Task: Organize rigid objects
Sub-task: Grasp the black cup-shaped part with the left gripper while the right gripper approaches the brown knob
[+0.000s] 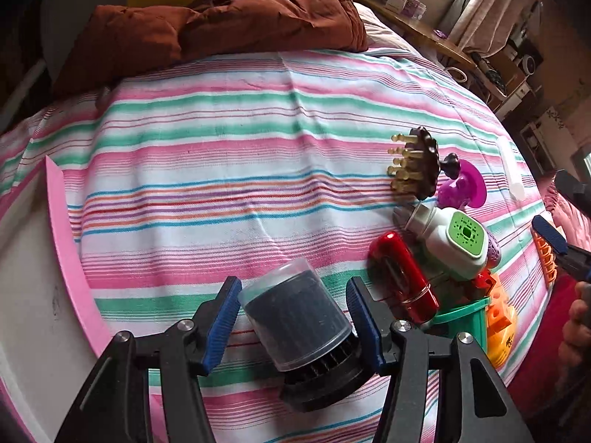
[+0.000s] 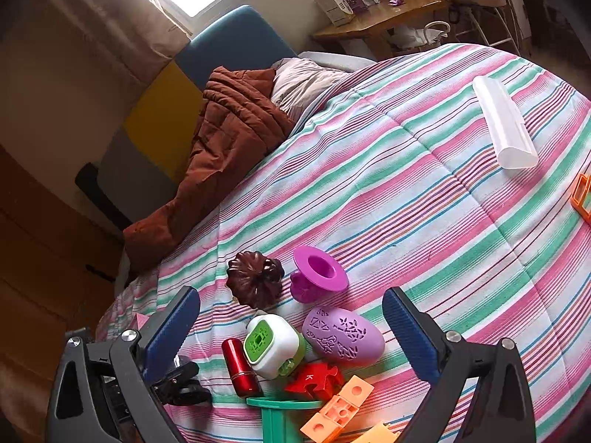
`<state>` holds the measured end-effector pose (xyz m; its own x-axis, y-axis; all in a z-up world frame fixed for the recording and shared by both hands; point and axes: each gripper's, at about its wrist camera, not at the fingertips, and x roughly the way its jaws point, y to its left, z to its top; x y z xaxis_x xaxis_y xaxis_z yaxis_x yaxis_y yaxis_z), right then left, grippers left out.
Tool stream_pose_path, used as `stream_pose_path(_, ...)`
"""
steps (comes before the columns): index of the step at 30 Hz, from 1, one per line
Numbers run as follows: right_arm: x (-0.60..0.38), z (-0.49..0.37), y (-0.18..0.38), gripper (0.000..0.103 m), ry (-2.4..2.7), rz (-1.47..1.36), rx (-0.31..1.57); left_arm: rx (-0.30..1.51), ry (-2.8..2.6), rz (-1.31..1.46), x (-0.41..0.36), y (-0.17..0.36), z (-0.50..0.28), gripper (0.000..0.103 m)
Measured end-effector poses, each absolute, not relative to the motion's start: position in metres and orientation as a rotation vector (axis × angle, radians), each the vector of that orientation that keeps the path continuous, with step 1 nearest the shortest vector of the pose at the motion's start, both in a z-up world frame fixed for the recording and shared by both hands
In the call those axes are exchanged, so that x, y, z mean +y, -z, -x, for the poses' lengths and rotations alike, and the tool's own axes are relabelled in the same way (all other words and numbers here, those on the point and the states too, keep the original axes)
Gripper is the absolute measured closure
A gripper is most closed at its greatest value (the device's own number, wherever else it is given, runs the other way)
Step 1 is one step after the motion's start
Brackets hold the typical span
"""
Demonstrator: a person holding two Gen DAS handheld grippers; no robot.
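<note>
My left gripper (image 1: 293, 289) is shut on a black cylindrical container with a clear cap (image 1: 295, 317), which is tilted just above the striped bedspread (image 1: 221, 170). To its right lies a heap of small objects: a red tube (image 1: 402, 277), a white and green device (image 1: 458, 240), a brown bristle brush (image 1: 417, 164) and a purple flanged piece (image 1: 465, 184). My right gripper (image 2: 290, 295) stands open over this heap, above the lilac egg (image 2: 343, 334) and the device (image 2: 271, 345), with nothing pressed between its pads.
A red puzzle piece (image 2: 314, 378), a green part (image 2: 280, 409) and orange blocks (image 2: 340, 409) lie at the heap's near side. A white long case (image 2: 504, 125) rests far right. A brown quilt (image 1: 221, 26) covers the bed's head. A pink edge (image 1: 66, 240) borders the left.
</note>
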<state>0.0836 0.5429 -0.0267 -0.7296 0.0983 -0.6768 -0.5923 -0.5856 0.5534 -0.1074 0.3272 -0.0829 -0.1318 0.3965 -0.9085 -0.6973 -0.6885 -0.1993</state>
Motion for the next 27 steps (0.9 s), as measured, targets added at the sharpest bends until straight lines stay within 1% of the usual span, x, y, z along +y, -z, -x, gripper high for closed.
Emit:
stream_pose_path(6, 0.543, -0.081, 0.031, 0.002, -2.307, 0.885, 1.109, 0.390, -1.976, 1.322, 0.328, 0.090, 0.092, 0.045)
stream_pose_path(7, 0.543, -0.080, 0.032, 0.002, -2.309, 0.896, 1.110, 0.406, -1.993, 1.306, 0.327, 0.090, 0.090, 0.050)
stream_pose_path(8, 0.542, -0.078, 0.032, 0.002, -2.311, 0.906, 1.108, 0.443, -2.021, 1.283, 0.327, 0.090, 0.087, 0.060)
stream_pose_path(14, 0.535, -0.069, 0.035, 0.003, -2.318, 0.973, 1.054, 0.470, -2.070, 1.190, 0.322, 0.094, 0.078, 0.060)
stream_pose_path(17, 0.533, -0.066, 0.037, 0.005, -2.320, 0.999, 1.040, 0.494, -2.093, 1.154, 0.322, 0.097, 0.074, 0.059)
stream_pose_path(19, 0.529, -0.063, 0.035, 0.008, -2.333, 1.015, 1.007, 0.493, -2.103, 1.141, 0.320, 0.097, 0.072, 0.059)
stream_pose_path(22, 0.522, -0.052, 0.029, 0.008, -2.379, 1.042, 0.951, 0.483, -2.104, 1.135, 0.317, 0.097, 0.071, 0.059)
stream_pose_path(24, 0.518, -0.039, 0.025, 0.008, -2.405, 1.068, 0.894, 0.479, -2.101, 1.134, 0.318, 0.097, 0.071, 0.059)
stream_pose_path(27, 0.512, -0.008, 0.018, 0.008, -2.444, 1.116, 0.720, 0.464, -2.104, 1.130, 0.315, 0.097, 0.070, 0.060)
